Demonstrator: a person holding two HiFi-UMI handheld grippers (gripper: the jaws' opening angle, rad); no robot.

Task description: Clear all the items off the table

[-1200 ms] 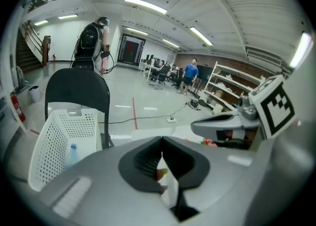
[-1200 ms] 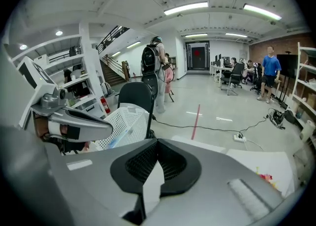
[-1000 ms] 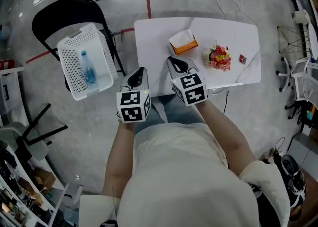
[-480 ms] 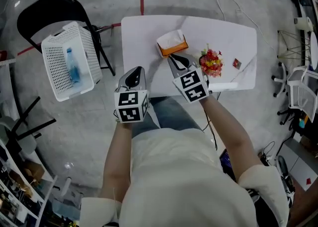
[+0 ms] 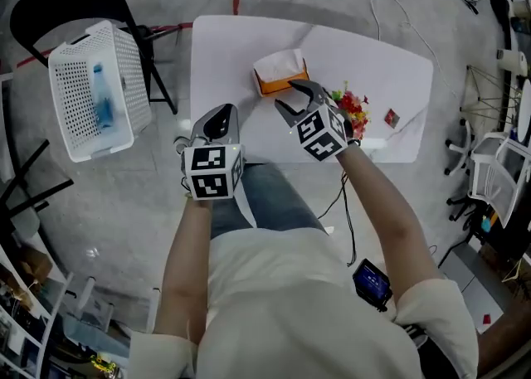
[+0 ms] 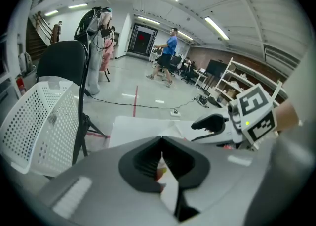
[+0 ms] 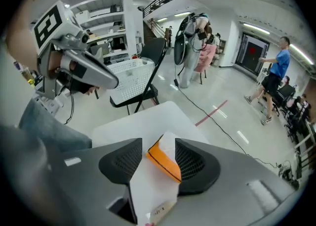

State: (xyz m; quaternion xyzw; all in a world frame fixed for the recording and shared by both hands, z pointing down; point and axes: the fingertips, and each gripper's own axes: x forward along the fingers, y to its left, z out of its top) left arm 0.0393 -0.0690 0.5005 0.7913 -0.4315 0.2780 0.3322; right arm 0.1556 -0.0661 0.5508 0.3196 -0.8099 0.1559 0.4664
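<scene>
Tissue box, orange-sided, sits on the desk in the head view, with flowers at its 4 o'clock, the right tool just at its 5 o'clock and the left tool at 8. The left gripper view shows jaws pressed together, empty. In the right gripper view, jaws that have just been opening frame the box, apparently untouched. Too narrow a gap could shove it away. No brand is legible.

The head camera is looking steeply down from above the person onto the white table. Each gripper camera is sitting close behind its own jaws, facing low across that table, and all three are taking in the white basket beside it.
</scene>
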